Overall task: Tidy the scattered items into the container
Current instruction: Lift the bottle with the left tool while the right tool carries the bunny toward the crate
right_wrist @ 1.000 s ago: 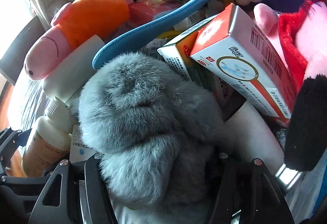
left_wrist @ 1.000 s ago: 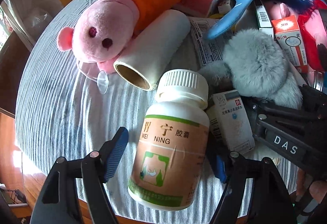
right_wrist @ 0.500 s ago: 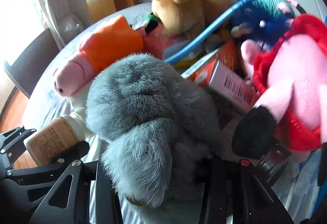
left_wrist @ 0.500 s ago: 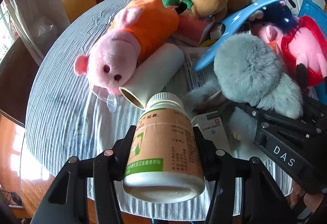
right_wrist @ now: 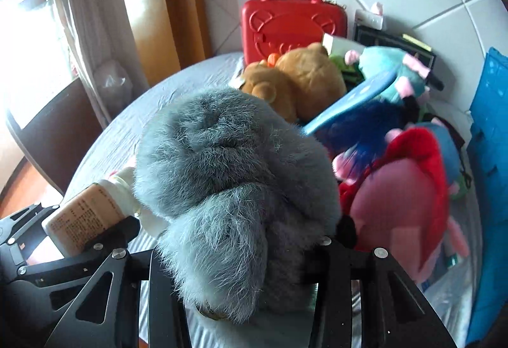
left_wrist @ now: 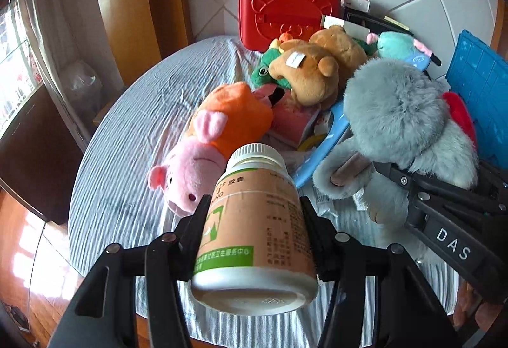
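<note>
My left gripper (left_wrist: 254, 214) is shut on a tan medicine bottle (left_wrist: 257, 221) with a white cap and holds it raised above the round table (left_wrist: 127, 132). The bottle also shows at the left of the right wrist view (right_wrist: 85, 218). My right gripper (right_wrist: 235, 252) is shut on a grey fluffy plush (right_wrist: 228, 183) and holds it up over the pile; the plush also shows in the left wrist view (left_wrist: 400, 122). A blue crate (left_wrist: 482, 88) stands at the right edge, also seen in the right wrist view (right_wrist: 489, 157).
A pink pig plush in orange (left_wrist: 216, 145), a brown bear (left_wrist: 317, 68), a green frog (left_wrist: 263, 72), a teal plush (left_wrist: 403, 46), a blue paddle (right_wrist: 352, 103) and a red-dressed pig plush (right_wrist: 403, 195) lie on the table. A red case (left_wrist: 285, 15) stands at the back.
My left gripper closed on the bottle and lifted it off the table. My right gripper lifted the grey plush up from the pile. Both views pulled back and higher.
</note>
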The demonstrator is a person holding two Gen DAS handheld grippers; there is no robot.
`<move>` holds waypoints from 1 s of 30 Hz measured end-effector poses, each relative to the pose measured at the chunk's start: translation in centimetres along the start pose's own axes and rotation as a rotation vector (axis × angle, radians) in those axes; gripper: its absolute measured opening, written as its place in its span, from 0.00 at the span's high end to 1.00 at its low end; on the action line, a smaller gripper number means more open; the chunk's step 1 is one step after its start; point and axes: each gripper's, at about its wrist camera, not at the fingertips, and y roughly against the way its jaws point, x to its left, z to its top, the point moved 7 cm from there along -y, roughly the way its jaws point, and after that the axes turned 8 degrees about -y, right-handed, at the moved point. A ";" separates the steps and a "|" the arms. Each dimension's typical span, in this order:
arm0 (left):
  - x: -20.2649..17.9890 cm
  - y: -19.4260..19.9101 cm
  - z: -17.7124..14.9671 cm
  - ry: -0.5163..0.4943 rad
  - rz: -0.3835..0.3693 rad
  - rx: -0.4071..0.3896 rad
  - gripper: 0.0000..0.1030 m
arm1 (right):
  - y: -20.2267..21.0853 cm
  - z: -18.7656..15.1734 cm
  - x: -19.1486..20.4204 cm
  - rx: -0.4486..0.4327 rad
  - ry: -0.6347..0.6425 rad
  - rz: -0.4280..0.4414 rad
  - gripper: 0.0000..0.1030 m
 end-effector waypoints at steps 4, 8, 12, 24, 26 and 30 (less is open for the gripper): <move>-1.1 2.3 2.7 -0.014 0.011 -0.069 0.49 | 3.0 1.9 -1.7 -0.058 -0.008 -0.006 0.61; -2.8 4.0 4.9 -0.025 0.018 -0.119 0.49 | 5.5 4.4 -2.7 -0.121 -0.011 -0.015 0.61; -5.0 5.4 7.1 -0.028 0.014 -0.162 0.49 | 8.8 6.9 -4.6 -0.177 -0.006 -0.022 0.61; -11.3 11.2 13.7 -0.070 0.017 -0.295 0.49 | 19.1 14.2 -11.9 -0.341 -0.010 -0.080 0.61; -12.6 12.2 14.8 -0.102 0.004 -0.324 0.49 | 20.8 15.0 -12.8 -0.372 -0.020 -0.104 0.61; -15.2 13.5 16.7 -0.153 -0.055 -0.373 0.49 | 23.8 16.0 -14.8 -0.417 -0.053 -0.169 0.61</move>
